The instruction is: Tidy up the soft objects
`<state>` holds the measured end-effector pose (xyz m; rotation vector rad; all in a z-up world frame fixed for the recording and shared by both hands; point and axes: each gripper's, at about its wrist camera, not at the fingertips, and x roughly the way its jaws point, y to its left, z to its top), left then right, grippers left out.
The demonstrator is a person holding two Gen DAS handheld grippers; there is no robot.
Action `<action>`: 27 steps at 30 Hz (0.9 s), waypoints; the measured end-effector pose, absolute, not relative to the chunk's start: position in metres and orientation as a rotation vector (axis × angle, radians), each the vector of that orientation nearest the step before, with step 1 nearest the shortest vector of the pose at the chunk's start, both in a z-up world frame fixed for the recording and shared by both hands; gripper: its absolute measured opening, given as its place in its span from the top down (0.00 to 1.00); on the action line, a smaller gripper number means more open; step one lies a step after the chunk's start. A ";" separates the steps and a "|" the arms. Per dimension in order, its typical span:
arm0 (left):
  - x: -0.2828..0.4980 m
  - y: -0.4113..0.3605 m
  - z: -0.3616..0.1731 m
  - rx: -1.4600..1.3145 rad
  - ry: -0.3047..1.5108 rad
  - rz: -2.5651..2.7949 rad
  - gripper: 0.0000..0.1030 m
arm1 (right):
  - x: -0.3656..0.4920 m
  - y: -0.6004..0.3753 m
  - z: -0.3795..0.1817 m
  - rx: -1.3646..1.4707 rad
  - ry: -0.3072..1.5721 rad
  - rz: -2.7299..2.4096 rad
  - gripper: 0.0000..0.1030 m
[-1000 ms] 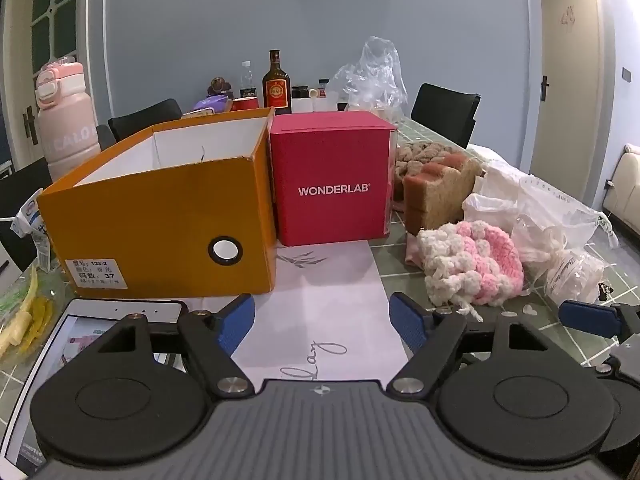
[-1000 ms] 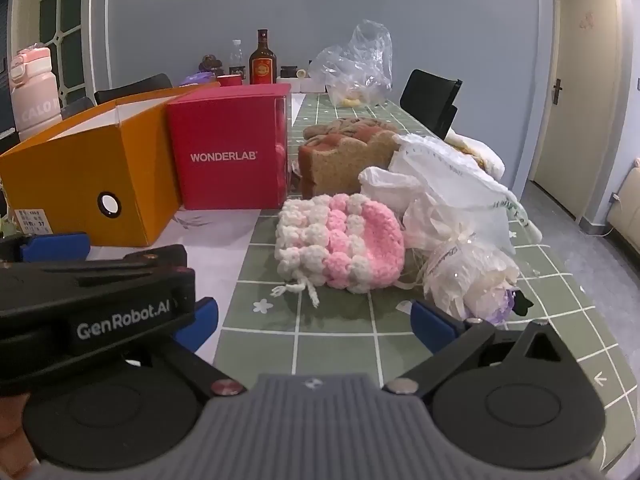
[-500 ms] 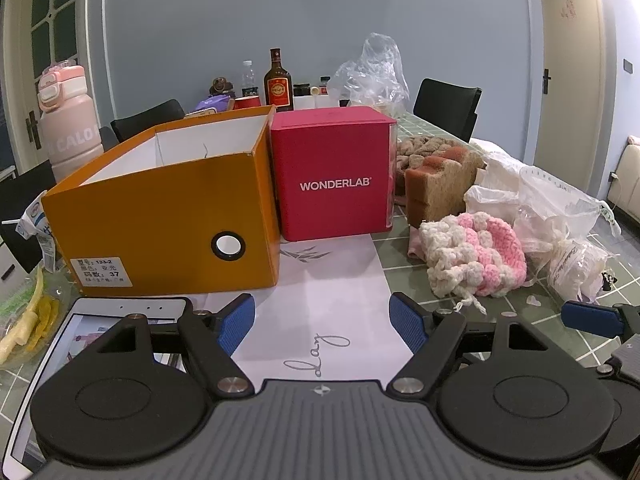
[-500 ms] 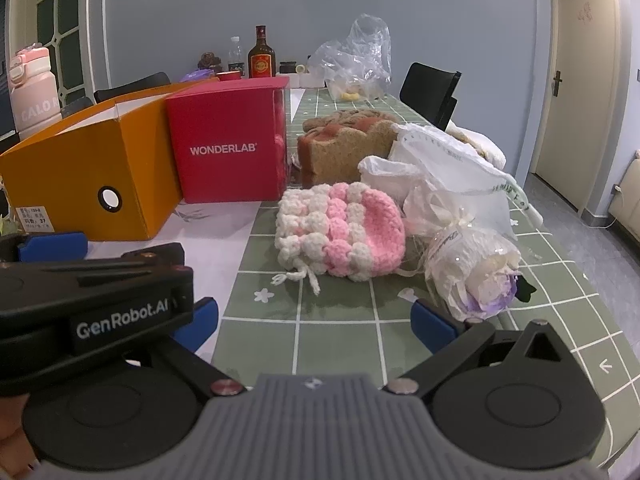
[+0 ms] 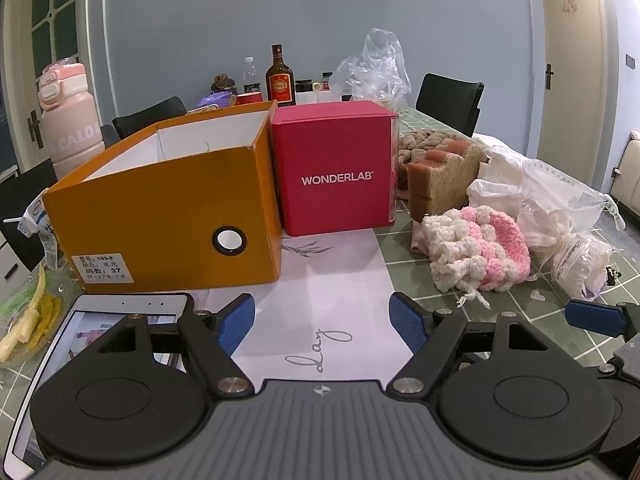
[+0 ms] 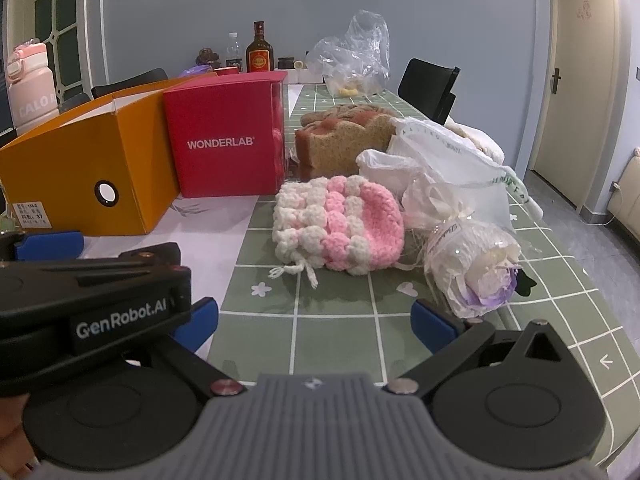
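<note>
A pink and white crocheted pouch point(image 5: 476, 252) lies on the green checked tablecloth point(image 6: 340, 344); it also shows in the right wrist view point(image 6: 340, 228). Behind it lies a brown sponge-like block point(image 5: 440, 184) point(image 6: 344, 144). White plastic bags point(image 6: 448, 160) and a wrapped white bundle point(image 6: 476, 268) lie to its right. An open orange box point(image 5: 168, 208) point(image 6: 80, 176) stands beside a red WONDERLAB box point(image 5: 336, 168) point(image 6: 228, 144). My left gripper point(image 5: 322, 320) is open and empty above a white paper sheet. My right gripper point(image 6: 314, 320) is open and empty, short of the pouch.
A tablet point(image 5: 100, 340) lies at the front left under my left gripper. A pink bottle point(image 5: 68, 120) stands at the left. Bottles point(image 5: 280, 80) and a clear plastic bag point(image 5: 376, 68) stand at the far end. Black chairs point(image 5: 448, 100) flank the table.
Both grippers have drawn back and risen slightly, so the boxes and the pouch appear a little farther away. Both stay open and empty.
</note>
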<state>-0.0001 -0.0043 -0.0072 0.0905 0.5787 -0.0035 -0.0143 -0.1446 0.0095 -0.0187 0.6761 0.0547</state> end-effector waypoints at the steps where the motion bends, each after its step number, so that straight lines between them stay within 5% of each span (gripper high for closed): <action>1: 0.000 -0.004 -0.007 0.091 0.580 -0.002 0.13 | -0.014 -0.145 0.010 -0.017 0.677 0.055 0.03; 27: -0.001 -0.009 -0.009 0.098 0.597 -0.013 0.13 | -0.017 -0.145 0.007 -0.019 0.682 0.061 0.03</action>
